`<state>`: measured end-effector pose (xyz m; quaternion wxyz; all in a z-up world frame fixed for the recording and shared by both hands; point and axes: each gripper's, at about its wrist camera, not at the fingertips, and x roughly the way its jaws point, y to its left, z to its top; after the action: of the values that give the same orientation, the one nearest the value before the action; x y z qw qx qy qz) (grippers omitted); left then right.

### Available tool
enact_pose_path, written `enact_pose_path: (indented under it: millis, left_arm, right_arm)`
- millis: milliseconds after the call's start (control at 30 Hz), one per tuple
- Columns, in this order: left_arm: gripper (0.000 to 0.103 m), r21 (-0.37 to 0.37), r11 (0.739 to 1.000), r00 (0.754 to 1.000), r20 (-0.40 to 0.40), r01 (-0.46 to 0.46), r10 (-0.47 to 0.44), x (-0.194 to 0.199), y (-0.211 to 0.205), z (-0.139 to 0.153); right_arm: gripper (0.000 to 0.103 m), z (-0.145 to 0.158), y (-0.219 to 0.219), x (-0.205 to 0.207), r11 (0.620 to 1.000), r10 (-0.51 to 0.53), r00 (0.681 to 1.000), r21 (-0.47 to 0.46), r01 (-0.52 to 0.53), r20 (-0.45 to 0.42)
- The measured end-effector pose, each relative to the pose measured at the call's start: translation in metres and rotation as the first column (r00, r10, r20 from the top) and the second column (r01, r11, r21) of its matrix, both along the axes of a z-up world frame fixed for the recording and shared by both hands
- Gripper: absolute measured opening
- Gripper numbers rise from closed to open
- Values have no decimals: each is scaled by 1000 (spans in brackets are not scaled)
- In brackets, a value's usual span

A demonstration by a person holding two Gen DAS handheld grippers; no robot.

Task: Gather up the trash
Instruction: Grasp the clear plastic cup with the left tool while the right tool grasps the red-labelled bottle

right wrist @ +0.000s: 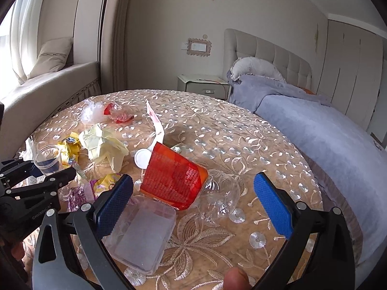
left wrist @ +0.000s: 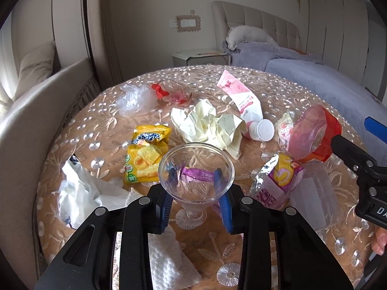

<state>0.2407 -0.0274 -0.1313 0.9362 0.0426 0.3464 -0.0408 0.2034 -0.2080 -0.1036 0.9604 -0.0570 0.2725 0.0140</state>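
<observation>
The left hand-held gripper (left wrist: 196, 186) has its blue pads on either side of a clear plastic cup (left wrist: 196, 169), pinching the cup's lower wall while the cup stands upright on the round desk (left wrist: 278, 91), which is covered with an embroidered cloth. Just behind the cup lies a purple wrapper (left wrist: 197, 174), seen through its wall, and to its left a yellow snack packet (left wrist: 145, 154) lies flat. A white plastic bag (left wrist: 79, 191) is crumpled at the left rim of the desk, with a white paper towel (left wrist: 167, 258) beneath the gripper's frame. Beyond the cup sits a crumpled pale yellow paper (left wrist: 208, 123), touching a pink-and-white pouch with a white cap (left wrist: 244, 104). Farther back lie a clear crumpled film (left wrist: 135, 99) and a red-and-clear wrapper (left wrist: 171, 93). To the cup's right a purple and foil snack bag (left wrist: 275, 178) lies close by. The right hand-held gripper (right wrist: 193, 198) has its jaws spread wide and touches nothing; between its pads, a crushed clear bottle with an orange-red label (right wrist: 174, 178) lies on its side, and a clear plastic box (right wrist: 142, 234) rests just beside the left pad, partly under the bottle's label end. A fingertip (right wrist: 235, 278) shows at the bottom edge. A bed (right wrist: 314, 120) with a lilac cover stands right of the desk.
</observation>
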Motion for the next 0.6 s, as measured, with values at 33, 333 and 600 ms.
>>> enact_pose_path:
  millis: [33,333,600]
  left_arm:
    - [33,-1,1000,1000,9,-4,4,-2,2,4]
    - [33,-8,1000,996,89,0,1,-20,7,37]
    - [33,-19,999,995,95,35,-33,-23,1,36]
  right_arm:
    - [100,0,1,2,1000,-4,1000,2,4,-6]
    - [100,-9,13,34,989,-143,986,-49,139,-89]
    - [100,-19,-4,26,981,-194,972,-57,188,-136]
